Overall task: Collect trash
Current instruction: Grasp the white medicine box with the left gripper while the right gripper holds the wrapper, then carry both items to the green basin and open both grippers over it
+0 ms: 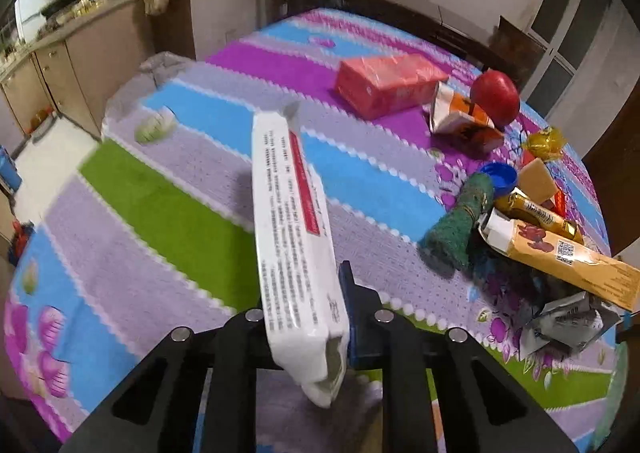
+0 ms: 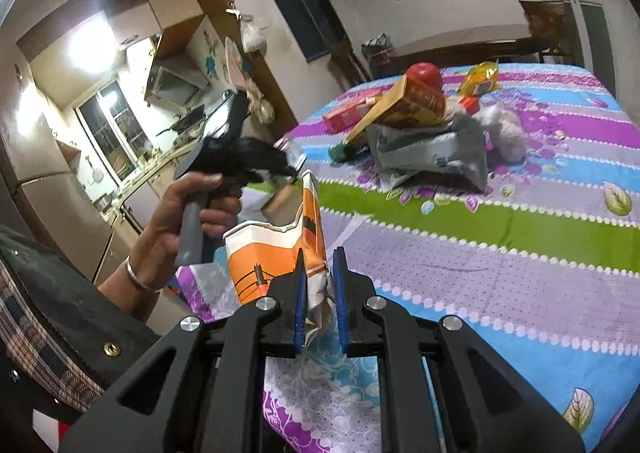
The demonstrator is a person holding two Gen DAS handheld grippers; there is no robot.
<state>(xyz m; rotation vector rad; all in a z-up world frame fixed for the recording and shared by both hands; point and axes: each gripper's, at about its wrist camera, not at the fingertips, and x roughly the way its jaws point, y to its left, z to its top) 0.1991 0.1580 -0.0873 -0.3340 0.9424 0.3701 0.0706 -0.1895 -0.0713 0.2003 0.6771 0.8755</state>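
Left gripper (image 1: 308, 293) clamps a white box (image 1: 292, 221) above the striped cloth (image 1: 168, 213); right gripper (image 2: 320, 277) pinches an orange carton (image 2: 276, 253). Trash pile (image 1: 532, 221) lies nearby.

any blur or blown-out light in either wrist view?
Left wrist view: motion smear on the tablecloth stripes, white box in the left gripper fairly sharp. Right wrist view: kitchen lamp blown out; orange carton in the right gripper sharp, fisheye bending edges.

Striped cloth (image 1: 168, 213) lies open leftward; trash pile (image 1: 532, 229) crowds the right.
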